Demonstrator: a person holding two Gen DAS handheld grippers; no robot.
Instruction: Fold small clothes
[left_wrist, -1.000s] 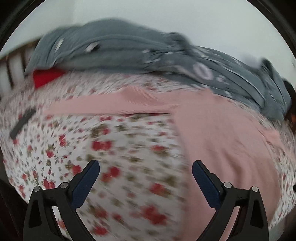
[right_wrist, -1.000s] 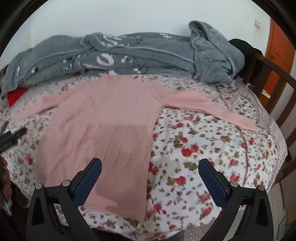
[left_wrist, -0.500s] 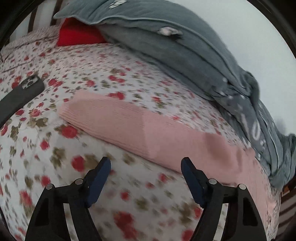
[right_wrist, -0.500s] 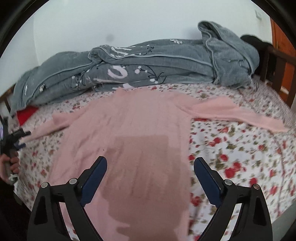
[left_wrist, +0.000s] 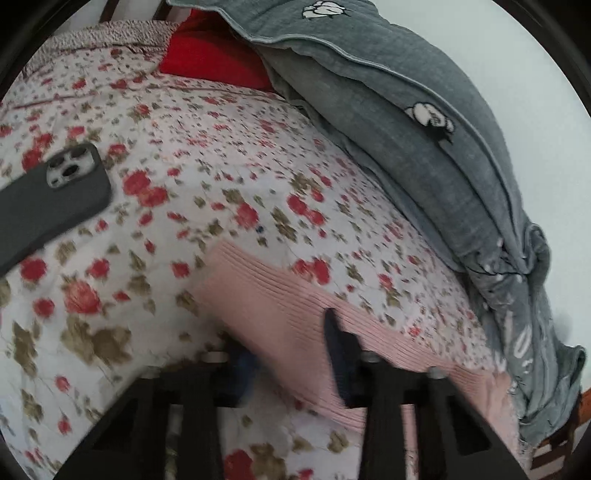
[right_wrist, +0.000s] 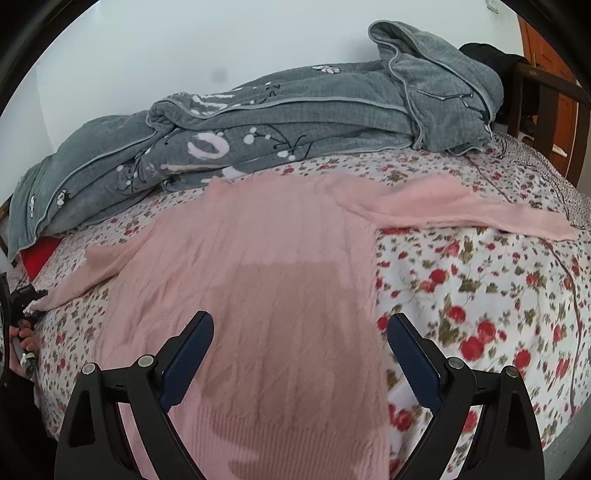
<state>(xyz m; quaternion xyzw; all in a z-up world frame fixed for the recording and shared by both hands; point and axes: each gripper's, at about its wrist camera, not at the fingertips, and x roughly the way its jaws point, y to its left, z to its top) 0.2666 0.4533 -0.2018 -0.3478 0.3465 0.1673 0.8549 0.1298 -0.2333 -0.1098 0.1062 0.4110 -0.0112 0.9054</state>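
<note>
The left gripper (left_wrist: 291, 350) has its jaws closed on the cuff of the pink sweater (right_wrist: 266, 295), which lies flat on the bed (right_wrist: 480, 288). The right gripper (right_wrist: 299, 354) hovers above it, jaws wide.

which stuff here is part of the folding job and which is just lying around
Part of the job:
- pink sweater
- its sleeve cuff, pinched in the left gripper
- right gripper, open over the sweater

Lying about:
- grey quilt
- phone
- red cloth
</note>
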